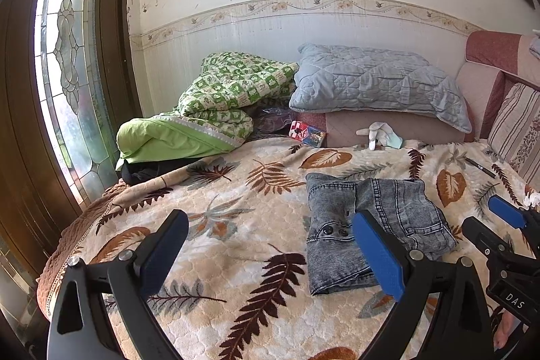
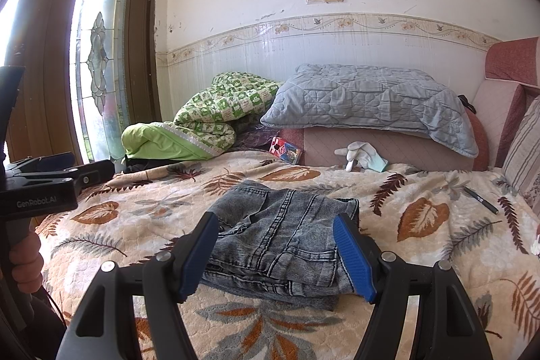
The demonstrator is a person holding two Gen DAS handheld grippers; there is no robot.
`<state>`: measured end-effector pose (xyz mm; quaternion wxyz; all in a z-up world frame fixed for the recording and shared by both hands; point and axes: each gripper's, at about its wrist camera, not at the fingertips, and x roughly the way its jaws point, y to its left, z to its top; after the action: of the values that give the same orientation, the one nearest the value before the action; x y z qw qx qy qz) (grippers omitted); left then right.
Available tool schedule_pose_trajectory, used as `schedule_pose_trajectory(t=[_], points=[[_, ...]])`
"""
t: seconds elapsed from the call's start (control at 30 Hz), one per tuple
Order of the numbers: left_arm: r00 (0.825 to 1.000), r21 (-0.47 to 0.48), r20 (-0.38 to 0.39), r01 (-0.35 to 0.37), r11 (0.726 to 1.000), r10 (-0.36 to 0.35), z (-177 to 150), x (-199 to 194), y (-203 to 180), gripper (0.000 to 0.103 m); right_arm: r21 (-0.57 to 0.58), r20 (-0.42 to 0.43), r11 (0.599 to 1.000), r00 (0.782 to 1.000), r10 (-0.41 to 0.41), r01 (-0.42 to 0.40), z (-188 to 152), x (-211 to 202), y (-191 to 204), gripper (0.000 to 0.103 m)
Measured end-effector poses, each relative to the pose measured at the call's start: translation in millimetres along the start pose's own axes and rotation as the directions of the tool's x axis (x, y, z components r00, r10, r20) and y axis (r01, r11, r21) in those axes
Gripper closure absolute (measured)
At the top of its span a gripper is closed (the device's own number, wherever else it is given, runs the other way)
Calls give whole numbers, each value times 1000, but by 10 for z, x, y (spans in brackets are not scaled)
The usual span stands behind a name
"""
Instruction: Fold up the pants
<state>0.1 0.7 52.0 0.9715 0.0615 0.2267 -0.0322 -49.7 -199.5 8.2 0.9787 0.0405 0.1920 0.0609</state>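
1. The pants [image 2: 280, 242] lie folded into a thick grey bundle on the leaf-print blanket [image 1: 236, 191] of the bed. By my reading the folding is done or nearly so.
2. Your right gripper [image 2: 280, 255] is spread wide and hovers in front of the bundle with nothing between its pads. Your left gripper [image 1: 270, 255] is likewise spread and empty, off to the left of the pants.
3. Risk: the top layers look loosely stacked. If you nudge the near edge with a pad, they could slide off and undo the fold.
4. Risk: the blanket is plush. A low pinch may catch blanket along with denim and drag the whole bundle.
5. Risk: the grippers are close together. If both move to the pants at once, they may collide.
6. The pen [image 2: 481, 199] and the glove [image 2: 361, 154] lie well apart from the pants, so they are probably no hindrance.
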Motion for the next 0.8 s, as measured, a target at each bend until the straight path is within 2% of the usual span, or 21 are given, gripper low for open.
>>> schedule_pose_trajectory(t=[0.8], points=[[1000,-1,1,13,1000,-13,-19,-12,12,5,-2,-3,1000,1000,6,-6,-6,29,18,29]])
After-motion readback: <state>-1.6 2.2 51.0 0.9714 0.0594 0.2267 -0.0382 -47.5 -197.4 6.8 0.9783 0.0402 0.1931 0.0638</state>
